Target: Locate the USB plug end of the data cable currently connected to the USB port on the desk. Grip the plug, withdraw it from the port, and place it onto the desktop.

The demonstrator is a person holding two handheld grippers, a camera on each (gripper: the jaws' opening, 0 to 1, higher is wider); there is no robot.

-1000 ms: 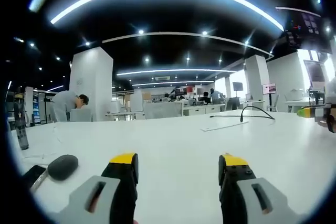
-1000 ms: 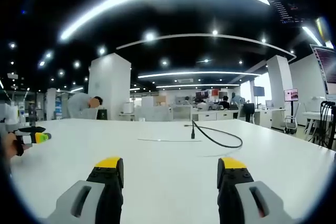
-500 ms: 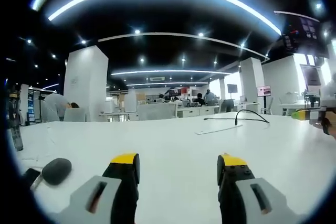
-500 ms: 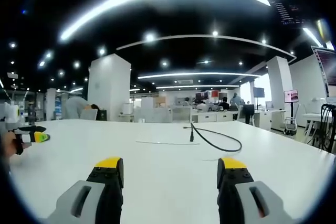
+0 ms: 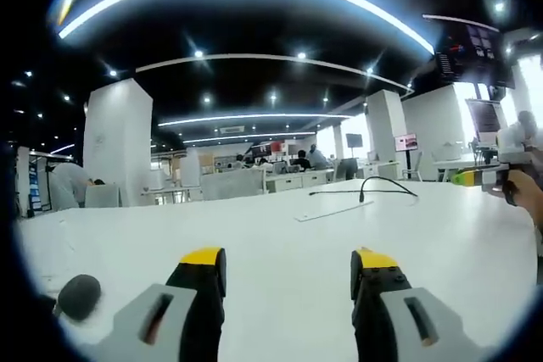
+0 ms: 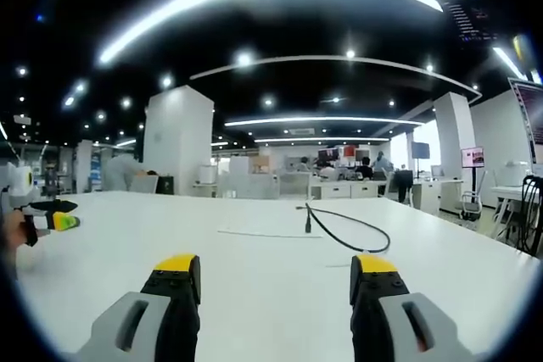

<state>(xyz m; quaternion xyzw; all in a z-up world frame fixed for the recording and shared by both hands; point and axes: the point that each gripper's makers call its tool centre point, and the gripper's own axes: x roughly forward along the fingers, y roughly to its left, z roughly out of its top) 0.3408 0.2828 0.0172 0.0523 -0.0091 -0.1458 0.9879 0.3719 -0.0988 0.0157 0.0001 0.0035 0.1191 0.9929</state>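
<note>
Black data cable [image 6: 348, 228] unmoved, left gripper [image 5: 288, 264] panned right, jaws apart

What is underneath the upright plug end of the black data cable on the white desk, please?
The data cable ends in a plug standing upright on the white desk. The port beneath it is too small to make out.

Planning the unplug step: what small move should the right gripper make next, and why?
Probably ease the right gripper forward toward the plug, which stands upright on the desk well ahead, its cable looping off to the right. The fingers are open and hold nothing.
</note>
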